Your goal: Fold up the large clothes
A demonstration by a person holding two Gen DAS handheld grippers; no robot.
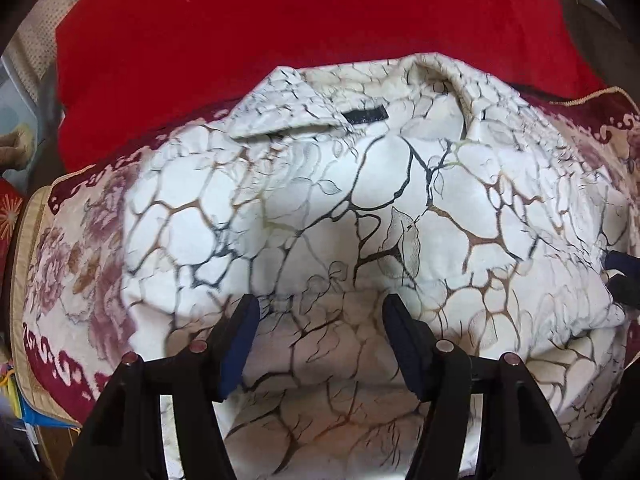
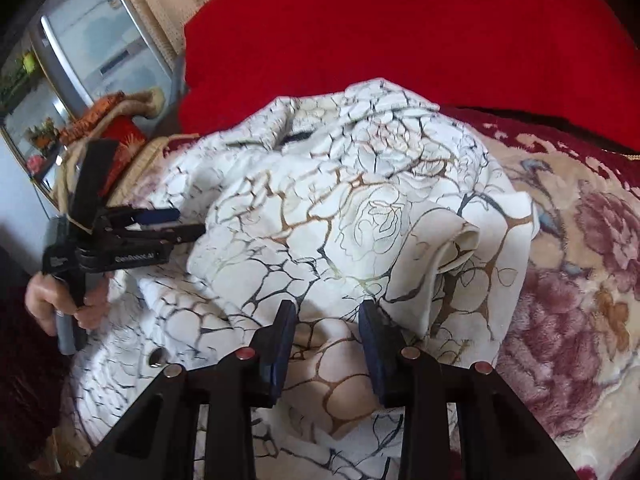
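Our white shirt with a cracked brown-and-black print (image 1: 360, 200) lies collar-up across the floral plush blanket (image 1: 72, 264), near its red-bordered far edge. Our left gripper (image 1: 320, 304) hovers spread; our right gripper (image 2: 326, 308), jaws half-parted, may be pinching a fold, though we cannot tell. A thin bite could slip, and the doubled sleeve (image 2: 452, 248) could unroll.

We read only one marking: white lettering, seemingly "GenRobot.AI", along the black body of the left gripper (image 2: 182, 222); the shirt's dark neck label (image 1: 365, 114) is illegible

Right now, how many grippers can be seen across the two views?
2. The left gripper stands over the white patterned shirt; the right gripper is at the shirt's right part beside a folded sleeve.
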